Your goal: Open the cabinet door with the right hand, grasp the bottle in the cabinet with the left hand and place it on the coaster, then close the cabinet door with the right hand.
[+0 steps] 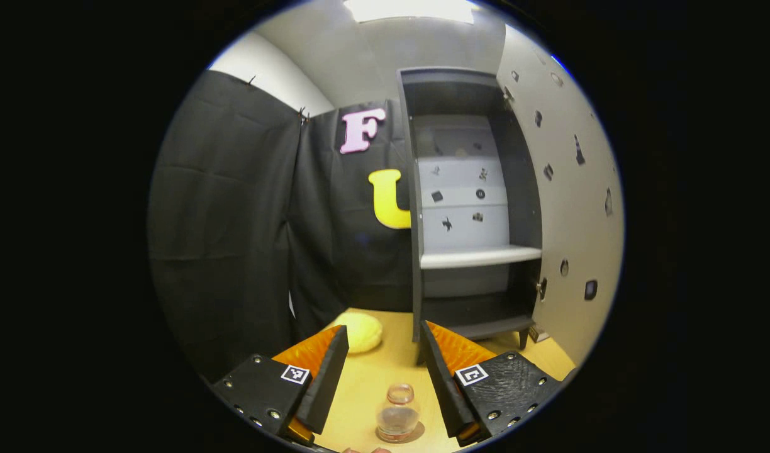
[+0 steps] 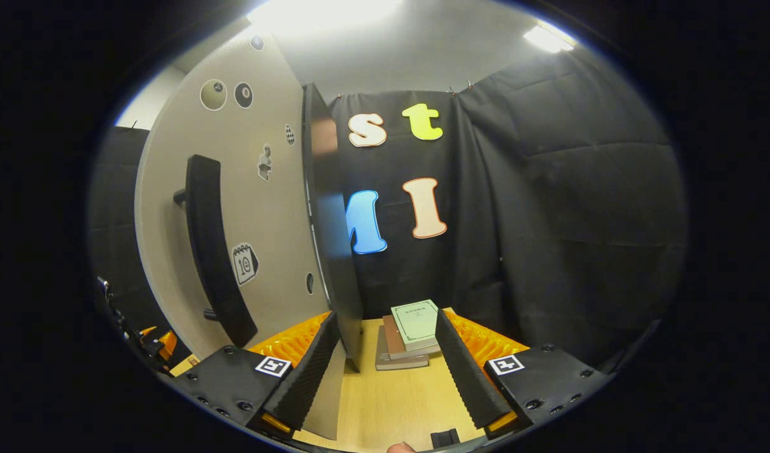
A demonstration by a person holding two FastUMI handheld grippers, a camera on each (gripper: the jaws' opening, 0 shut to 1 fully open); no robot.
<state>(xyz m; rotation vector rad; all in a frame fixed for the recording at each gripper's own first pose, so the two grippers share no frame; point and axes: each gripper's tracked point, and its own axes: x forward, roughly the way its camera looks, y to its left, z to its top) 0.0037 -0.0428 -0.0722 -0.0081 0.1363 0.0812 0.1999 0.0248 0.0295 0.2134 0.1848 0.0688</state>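
My left gripper [image 1: 385,377] jaws wide above the bottle [image 1: 398,413] on the bench [image 1: 372,377], cabinet door [image 2: 234,207] open, right gripper [image 2: 388,371] jaws wide

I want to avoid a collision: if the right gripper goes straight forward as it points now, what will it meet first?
Probably the stack of books on the table, straight ahead between the open right gripper fingers. The cabinet door edge stands very close on its left.

Yellow round cushion [image 1: 360,331] on wooden tabletop [image 1: 385,371] — book stack [image 2: 408,336] near cloth wall.
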